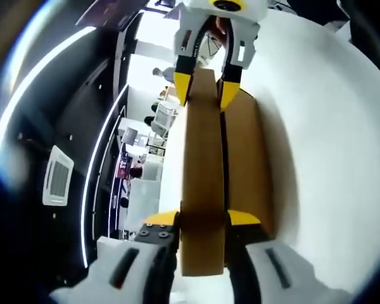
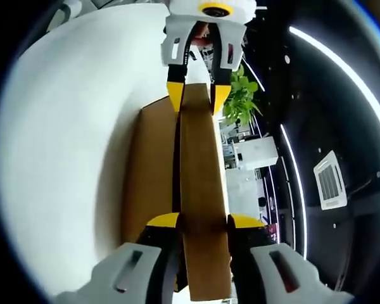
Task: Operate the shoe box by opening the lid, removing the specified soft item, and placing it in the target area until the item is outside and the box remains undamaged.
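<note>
While both claws pinch the cardboard lid from opposite ends, the shoe box stands on the white desk.

In the left gripper view, the left claw [image 1: 202,218] is closed on the near end of the lid [image 1: 202,164], and the right claw [image 1: 206,82] grips its far end. Beside the lid lies the brown box [image 1: 247,158], touching the desk [image 1: 329,126]. Box contents are, as far as I can tell, hidden. Beyond the lid's far end, a green plant [image 2: 240,95] stands.
</note>
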A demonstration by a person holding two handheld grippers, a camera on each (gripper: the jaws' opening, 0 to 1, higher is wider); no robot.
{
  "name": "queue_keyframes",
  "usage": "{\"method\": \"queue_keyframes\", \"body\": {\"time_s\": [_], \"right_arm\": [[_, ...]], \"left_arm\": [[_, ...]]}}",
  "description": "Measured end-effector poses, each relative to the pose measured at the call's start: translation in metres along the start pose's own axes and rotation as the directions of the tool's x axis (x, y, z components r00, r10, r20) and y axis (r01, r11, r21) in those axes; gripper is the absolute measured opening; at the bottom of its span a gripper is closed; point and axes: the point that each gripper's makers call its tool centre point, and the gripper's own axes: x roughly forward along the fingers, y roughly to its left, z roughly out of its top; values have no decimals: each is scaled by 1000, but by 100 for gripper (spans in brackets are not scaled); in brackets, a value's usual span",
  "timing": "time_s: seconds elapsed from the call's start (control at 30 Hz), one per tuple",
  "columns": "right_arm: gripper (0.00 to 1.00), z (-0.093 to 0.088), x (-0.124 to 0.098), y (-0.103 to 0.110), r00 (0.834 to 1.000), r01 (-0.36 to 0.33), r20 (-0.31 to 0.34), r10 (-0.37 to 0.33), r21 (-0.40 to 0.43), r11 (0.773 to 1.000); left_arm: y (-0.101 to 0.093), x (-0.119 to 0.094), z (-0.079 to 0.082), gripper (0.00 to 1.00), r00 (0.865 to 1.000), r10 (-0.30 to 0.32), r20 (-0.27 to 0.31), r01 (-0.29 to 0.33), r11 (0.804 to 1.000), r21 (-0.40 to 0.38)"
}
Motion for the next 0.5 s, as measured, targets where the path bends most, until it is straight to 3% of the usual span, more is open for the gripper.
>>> {"method": "queue_keyframes", "body": {"time_s": [0.5], "right_arm": [[25,4,-3,-33,993,116,14,-116,-20,993]], "left_arm": [[33,-2,5,29,996,81,28,-80,997,-13]]}}
